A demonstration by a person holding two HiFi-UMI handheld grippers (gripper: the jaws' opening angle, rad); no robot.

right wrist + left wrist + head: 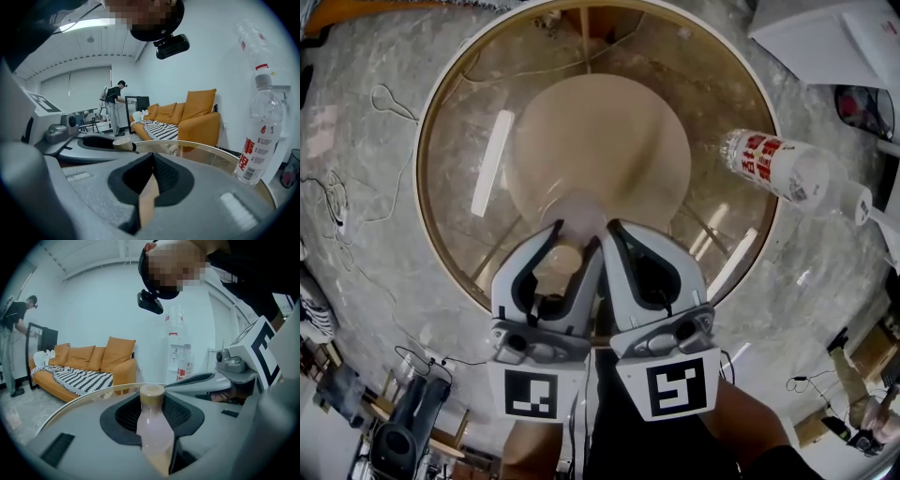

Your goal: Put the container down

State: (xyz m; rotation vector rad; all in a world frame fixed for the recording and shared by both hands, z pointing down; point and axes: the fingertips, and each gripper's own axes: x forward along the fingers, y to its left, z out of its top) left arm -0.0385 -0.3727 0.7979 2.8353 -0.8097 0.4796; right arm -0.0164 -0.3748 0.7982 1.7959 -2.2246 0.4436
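Left gripper view: your left gripper (157,446) pinches the small pale-pink, tan-capped plastic bottle (153,404) over the round glass surface's (450,187) near edge. Set-down and release likely remain. Your right gripper (150,183) is pressed together, empty.

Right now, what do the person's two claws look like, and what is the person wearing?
The left claw and right claw match: curved pale grey shells lined with black ribbed pads. Each carries a white cube with a black square marker, the left cube and the right cube, beside a small grey camera housing. The person wears dark clothing.
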